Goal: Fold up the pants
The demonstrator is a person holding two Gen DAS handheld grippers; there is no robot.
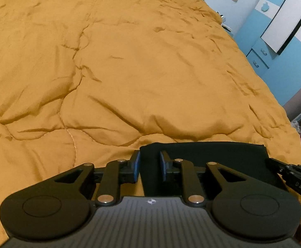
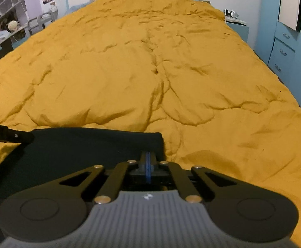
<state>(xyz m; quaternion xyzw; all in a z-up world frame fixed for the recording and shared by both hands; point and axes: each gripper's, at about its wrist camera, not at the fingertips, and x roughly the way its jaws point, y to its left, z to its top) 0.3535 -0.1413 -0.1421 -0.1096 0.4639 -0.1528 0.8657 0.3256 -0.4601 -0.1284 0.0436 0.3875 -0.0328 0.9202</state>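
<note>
Lying at the near edge of the bed, the dark pants (image 1: 202,161) rest on a mustard quilt (image 1: 129,72). From the left wrist view, the left hand-held gripper (image 1: 149,165) has its blue pads apart around the garment's left corner — whether they press it I cannot tell. Only the right wrist view shows the right hand-held gripper (image 2: 148,166) with pads together on the cloth's right edge, plus shelves (image 2: 3,6) beyond the bed.

Rumpled mustard quilt (image 2: 150,66) covers the bed beside blue drawers (image 2: 282,51).
</note>
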